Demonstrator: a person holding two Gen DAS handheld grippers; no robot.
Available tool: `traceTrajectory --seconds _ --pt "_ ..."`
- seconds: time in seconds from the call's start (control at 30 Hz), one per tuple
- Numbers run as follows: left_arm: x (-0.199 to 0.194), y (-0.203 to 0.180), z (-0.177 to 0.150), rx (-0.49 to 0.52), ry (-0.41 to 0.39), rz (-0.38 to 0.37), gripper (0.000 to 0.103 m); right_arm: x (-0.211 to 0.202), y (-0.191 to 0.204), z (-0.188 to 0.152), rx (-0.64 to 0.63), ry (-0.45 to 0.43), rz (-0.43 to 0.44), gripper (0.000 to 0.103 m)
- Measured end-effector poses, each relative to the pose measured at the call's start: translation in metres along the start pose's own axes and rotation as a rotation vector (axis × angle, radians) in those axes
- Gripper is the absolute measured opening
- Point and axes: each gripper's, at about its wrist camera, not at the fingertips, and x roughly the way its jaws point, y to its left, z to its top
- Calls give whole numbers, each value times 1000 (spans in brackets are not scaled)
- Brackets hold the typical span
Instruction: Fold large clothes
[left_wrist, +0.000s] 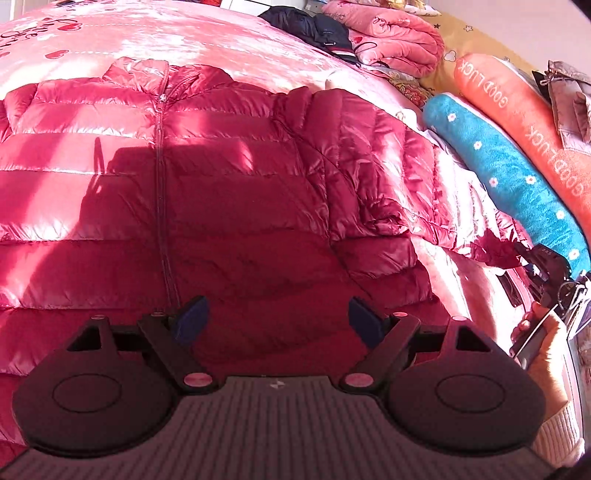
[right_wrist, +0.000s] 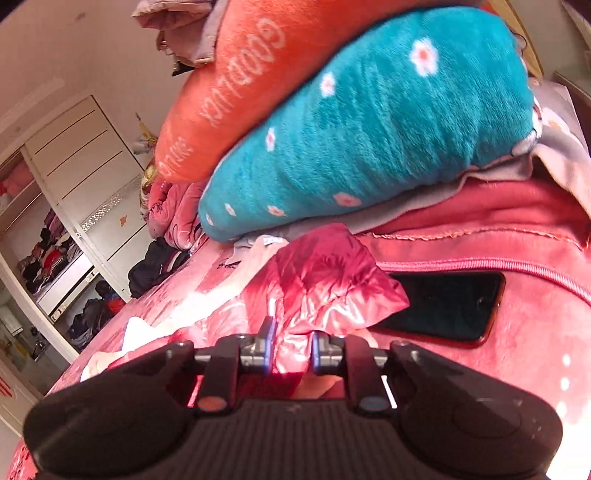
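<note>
One jacket (left_wrist: 229, 177) lies flat, collar pointing away.

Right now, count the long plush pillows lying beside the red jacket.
2. The teal pillow with small flowers lies nearest the jacket's sleeve; the orange GOOD LUCK pillow lies just behind it, touching it. More may be hidden under the bedding piled beyond them.

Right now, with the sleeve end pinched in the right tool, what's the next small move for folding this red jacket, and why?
Probably carry the cuff across onto the jacket chest. The right tool is shut on the cuff, the jacket lies flat and zipped on the bed, and that sleeve stretches out sideways toward the blue pillow. The left tool hangs open over the hem, free to pin the body.
</note>
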Motion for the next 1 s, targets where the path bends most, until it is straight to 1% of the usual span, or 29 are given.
traceTrajectory --seconds 0.13,0.27,0.37,0.5,0.57,0.67,0.77,0.87,0.93,1.0 --pt "-2 23 6 -38 -41 -15 101 -19 25 6 -71 -39 55 6" --pt "-9 46 14 -61 -112 -27 101 -30 54 19 -99 -72 120 3" --pt "-15 68 18 -86 -167 -32 101 -34 86 34 -139 -82 188 2" --pt "-20 87 19 -100 -216 -33 101 -44 143 56 -231 -116 289 2" --pt "-25 97 21 -115 -237 -41 101 -53 175 67 -250 -135 362 2" --pt "-34 112 26 -148 -285 -57 101 -64 221 75 -292 -147 469 2" --pt "-49 128 29 -174 -341 -62 102 -69 272 73 -331 -129 578 2" --pt "-61 142 31 -210 -393 -57 102 -74 320 59 -380 -106 675 2" --pt "-64 148 33 -251 -418 -58 102 -74 351 45 -412 -73 741 2" --pt "-68 158 36 -293 -433 -68 102 -70 379 28 -428 -16 810 2"
